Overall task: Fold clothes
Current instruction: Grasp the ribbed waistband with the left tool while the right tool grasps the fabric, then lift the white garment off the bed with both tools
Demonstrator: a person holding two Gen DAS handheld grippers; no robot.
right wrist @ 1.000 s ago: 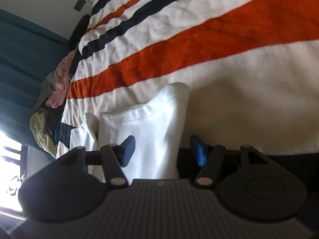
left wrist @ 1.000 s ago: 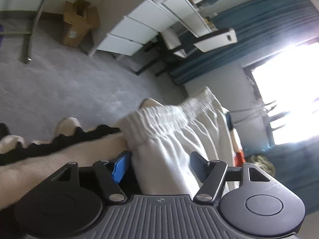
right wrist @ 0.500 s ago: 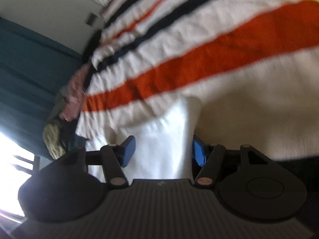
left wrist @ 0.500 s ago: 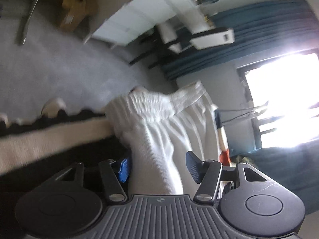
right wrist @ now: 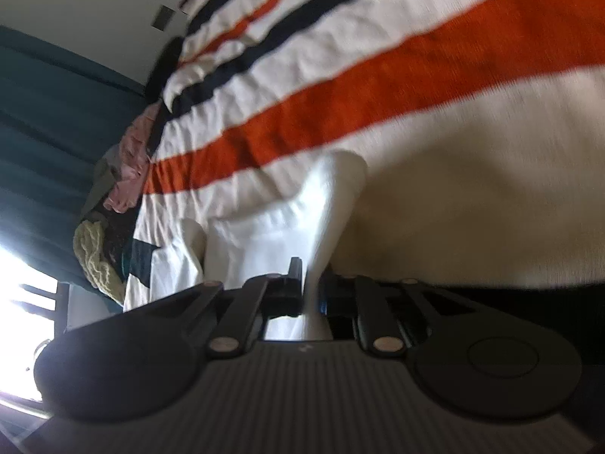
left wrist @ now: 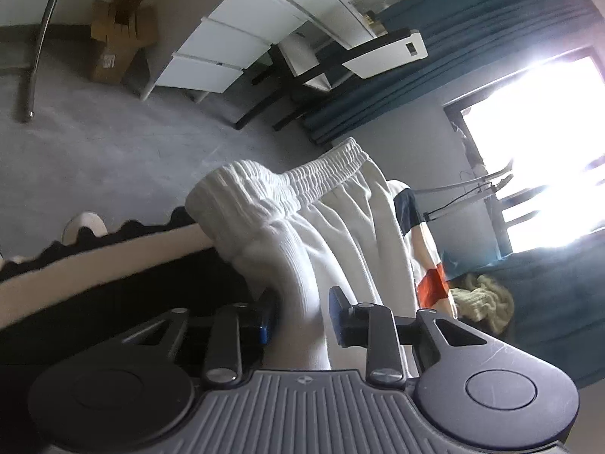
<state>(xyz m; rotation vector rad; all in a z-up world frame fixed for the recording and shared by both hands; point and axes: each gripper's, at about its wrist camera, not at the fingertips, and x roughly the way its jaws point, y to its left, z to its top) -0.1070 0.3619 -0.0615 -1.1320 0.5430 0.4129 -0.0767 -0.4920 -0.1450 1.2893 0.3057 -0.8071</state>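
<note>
A white garment (left wrist: 321,234) with a ribbed elastic waistband lies at the edge of a bed. In the left wrist view its bunched cloth fills the gap of my left gripper (left wrist: 302,316). The jaws are closing, and both blue pads touch the cloth. In the right wrist view the other end of the white garment (right wrist: 280,227) lies on a bedcover (right wrist: 416,75) striped white, orange and dark blue. My right gripper (right wrist: 312,295) is shut on a thin fold of that cloth, and the pinch hides its pads.
Grey carpet lies beyond the bed edge (left wrist: 113,257), with a shoe (left wrist: 85,223), a cardboard box (left wrist: 117,49) and a white drawer unit (left wrist: 219,53). Dark blue curtains (left wrist: 435,56) flank a bright window. Pink clothes (right wrist: 124,174) and a pale knit (right wrist: 94,257) are heaped at the bed's far end.
The right jaws went from wide apart to shut on the white cloth. The left jaws narrowed around the bunched cloth near the waistband, and the left view shifted across the room.
</note>
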